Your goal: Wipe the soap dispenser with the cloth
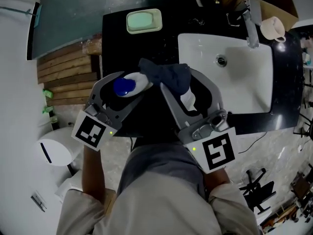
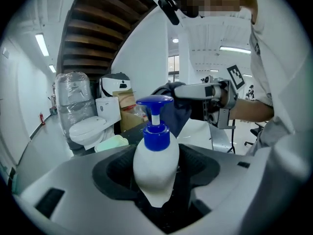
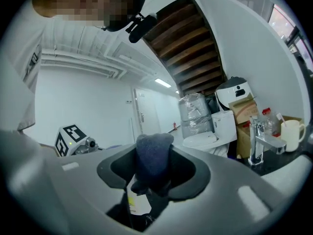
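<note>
- While spread wide, presses both pads of the left gripper (image 1: 133,82) against the white body of the soap dispenser (image 1: 142,84), gripping it
- Holds that dispenser over the near part of the black counter (image 1: 117,48), just left of the white sink (image 1: 195,39), at the left of the head view
- Shows, in the left gripper view, the bottle upright between the jaws, its narrow base sunk toward the camera and the blue pump head (image 2: 154,102) on top
- Clamps the dark blue cloth (image 1: 168,76) in the jaws of the right gripper (image 1: 178,80), closed on the fabric
- Shows a bunched wad of cloth bulging above the pads in the right gripper view, with a white label (image 3: 133,202) hanging beneath
- Sets the cloth just beside the dispenser's body in the head view, the two overlapping there; cannot tell whether touching
- Places both grippers side by side in front of the person, with a marker cube (image 1: 91,130) on the left one and another on the right one
- Farther back on the counter: a pale green soap dish (image 1: 144,20), well apart from the dispenser
- At the sink's far right corner: a chrome tap (image 1: 251,31) and, just beside it, a white mug (image 1: 273,29)
- Left of the counter: wooden steps (image 1: 68,72); beyond the dispenser in the left gripper view, a white toilet (image 2: 90,129)
</note>
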`<act>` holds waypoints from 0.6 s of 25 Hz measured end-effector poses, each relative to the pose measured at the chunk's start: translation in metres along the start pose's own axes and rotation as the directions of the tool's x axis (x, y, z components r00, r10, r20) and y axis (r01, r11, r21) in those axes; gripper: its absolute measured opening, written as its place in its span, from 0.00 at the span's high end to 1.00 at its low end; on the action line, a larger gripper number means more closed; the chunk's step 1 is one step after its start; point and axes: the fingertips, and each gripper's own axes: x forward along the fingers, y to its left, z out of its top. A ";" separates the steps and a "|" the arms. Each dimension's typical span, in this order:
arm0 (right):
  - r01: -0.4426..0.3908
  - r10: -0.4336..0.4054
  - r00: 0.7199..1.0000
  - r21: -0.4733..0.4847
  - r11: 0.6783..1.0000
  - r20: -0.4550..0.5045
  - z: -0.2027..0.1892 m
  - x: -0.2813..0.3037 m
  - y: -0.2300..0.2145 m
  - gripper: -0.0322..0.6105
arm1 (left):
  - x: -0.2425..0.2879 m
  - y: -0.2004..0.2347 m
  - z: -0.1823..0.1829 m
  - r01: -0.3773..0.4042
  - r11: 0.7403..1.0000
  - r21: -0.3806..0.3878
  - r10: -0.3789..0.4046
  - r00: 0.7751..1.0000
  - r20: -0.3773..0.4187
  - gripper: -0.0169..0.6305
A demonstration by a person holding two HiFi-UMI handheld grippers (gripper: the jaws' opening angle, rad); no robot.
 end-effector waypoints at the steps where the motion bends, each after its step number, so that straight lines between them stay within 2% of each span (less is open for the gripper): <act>1: -0.020 0.020 1.000 -0.009 1.000 -0.008 -0.004 0.003 0.004 0.69 | 0.001 -0.002 0.000 0.011 1.000 0.007 -0.011 1.000 0.001 0.55; 5: -0.082 0.083 0.995 0.007 0.997 -0.052 -0.026 0.013 0.018 0.69 | 0.001 -0.007 -0.003 0.028 0.998 0.051 -0.027 1.000 -0.010 0.55; 9: -0.106 0.109 0.991 0.045 0.993 -0.072 -0.038 0.021 0.023 0.69 | 0.002 -0.003 -0.003 0.027 0.999 -0.024 -0.026 0.999 0.030 0.55; 15: -0.105 0.110 0.991 0.062 0.993 -0.079 -0.043 0.025 0.020 0.69 | 0.003 -0.003 -0.003 0.027 1.000 -0.011 -0.027 0.998 0.062 0.55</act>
